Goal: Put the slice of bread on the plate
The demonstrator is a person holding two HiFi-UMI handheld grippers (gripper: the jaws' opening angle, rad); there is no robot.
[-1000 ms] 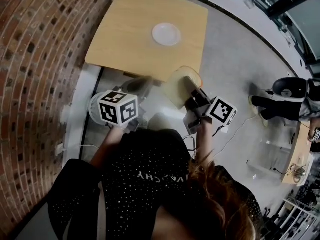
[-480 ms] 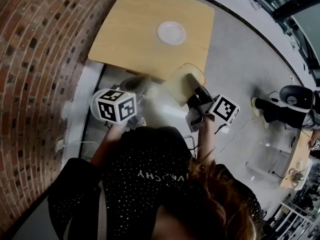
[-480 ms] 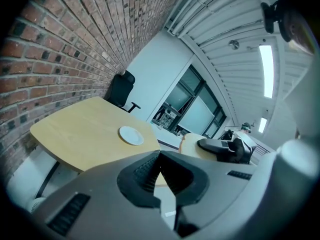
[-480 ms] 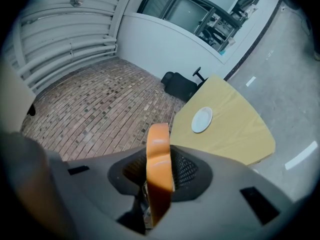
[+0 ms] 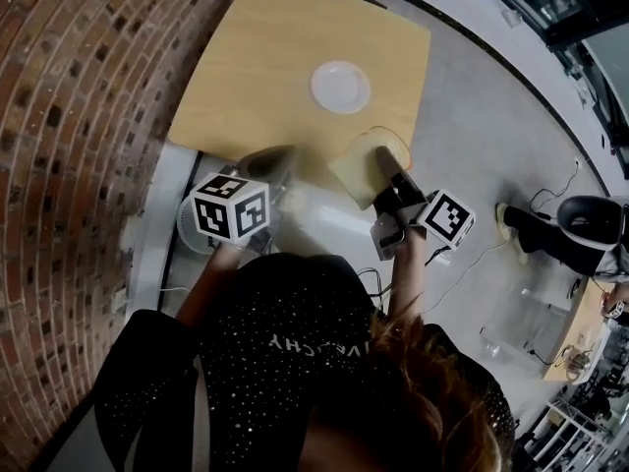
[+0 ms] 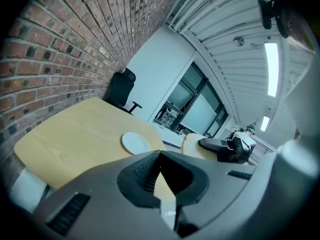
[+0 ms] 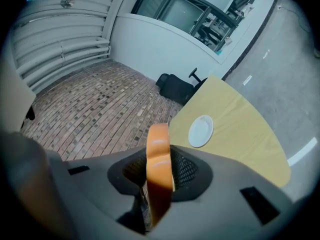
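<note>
Right gripper [image 7: 159, 180]: clenched on the slice of bread [image 7: 159, 159]. The slice is pinched on edge between the ribbed pads, with the orange crust turned toward the camera and most of the slice standing proud of the jaws.

Left gripper [image 6: 160, 160]: jaws drawn together until the tips meet, with nothing between them. Only a thin wedge of tabletop is seen behind the tips. It is held low, beside the right gripper, and no part in the task is suggested for it.

Bread position: in the head view the slice [image 5: 352, 163] is carried in the air over the near edge of the table [image 5: 256, 57], toward its right corner. No contact with the wood can be made out.

Plate [image 5: 341, 87]: white, empty, set out on the tabletop beyond the slice and well apart from it. It is also seen ahead of the right jaws [image 7: 200, 130].

Surroundings: a brick wall [image 5: 69, 116] along the left, and a dark office chair [image 7: 175, 88] past the far side of the table.

Step judged in hand: transport. The grasp is made; the placing is not yet done.

Next move, as judged: the right gripper is to be reached forward over the table until the slice is above the plate. The wrist is to be rolled so the slice lies flat, then lowered close before the jaws are let go. If released on edge, the slice could be expected to topple or land partly off the rim.
</note>
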